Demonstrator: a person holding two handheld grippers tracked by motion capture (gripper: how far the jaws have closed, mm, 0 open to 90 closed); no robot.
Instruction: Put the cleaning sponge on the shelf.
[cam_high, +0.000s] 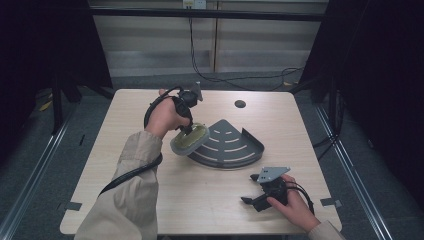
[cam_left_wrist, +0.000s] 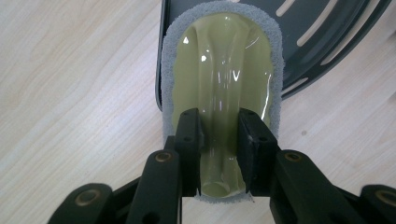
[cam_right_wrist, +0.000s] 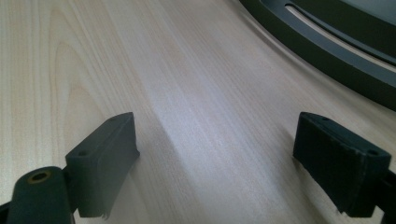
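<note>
A yellow-green scrubber (cam_left_wrist: 219, 70) with a grey sponge rim and a raised central grip hangs tilted over the left edge of a dark grey corner rack (cam_high: 227, 145). My left gripper (cam_left_wrist: 218, 140) is shut on that raised grip, one pad on each side. From above, the scrubber (cam_high: 190, 139) sits just under the left hand, at the rack's left rim. My right gripper (cam_high: 251, 189) rests low at the table's front right, open, with bare wood between its jaws. The rack's curved edge (cam_right_wrist: 327, 56) lies beyond it.
The light wooden table (cam_high: 140, 200) has a round cable hole (cam_high: 240, 104) at the back. Cables trail from both grippers; another runs across the floor behind. Metal rails flank the table on both sides.
</note>
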